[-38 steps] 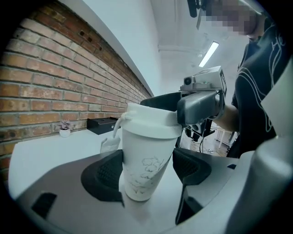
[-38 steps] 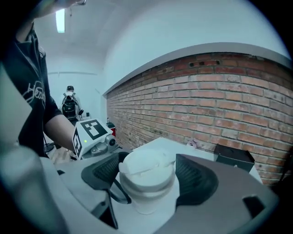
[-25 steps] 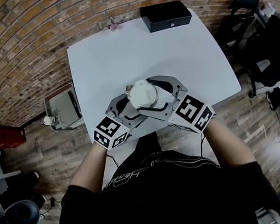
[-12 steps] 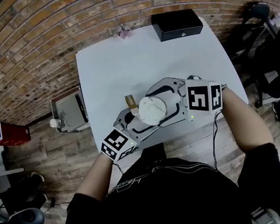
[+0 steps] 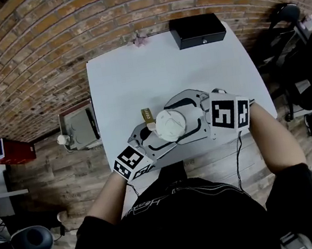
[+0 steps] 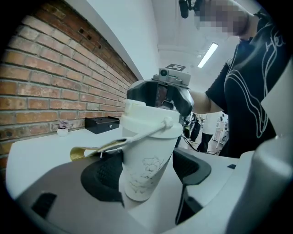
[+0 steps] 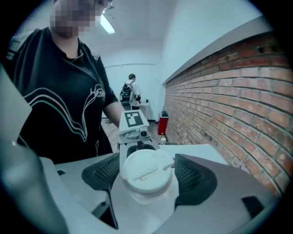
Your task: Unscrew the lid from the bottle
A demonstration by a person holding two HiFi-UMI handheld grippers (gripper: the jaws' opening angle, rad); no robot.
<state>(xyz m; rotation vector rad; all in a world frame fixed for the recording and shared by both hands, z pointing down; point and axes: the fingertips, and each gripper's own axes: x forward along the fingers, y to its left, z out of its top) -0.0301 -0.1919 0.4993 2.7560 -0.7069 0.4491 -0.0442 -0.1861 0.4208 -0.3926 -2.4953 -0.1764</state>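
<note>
A white bottle (image 6: 145, 160) with a faint drawing on its side stands tilted between my left gripper's (image 6: 147, 176) dark pads, which are shut on its body. Its white lid (image 5: 170, 124) faces up at the head view's centre. A tan strap (image 5: 146, 115) trails from it to the left. My right gripper (image 5: 189, 116) comes in from the right. In the right gripper view its pads press both sides of the lid (image 7: 145, 170). The left gripper (image 5: 155, 138) reaches in from the lower left, under the lid.
The white table (image 5: 137, 77) carries a black box (image 5: 197, 29) and a small pink plant (image 5: 140, 38) at its far edge. The bottle is near the table's front edge. A stool (image 5: 78, 127) stands on the floor to the left.
The right gripper has swung round the lid, from below and right of it to directly right, rolling as it went. The left gripper and bottle have kept their place.
</note>
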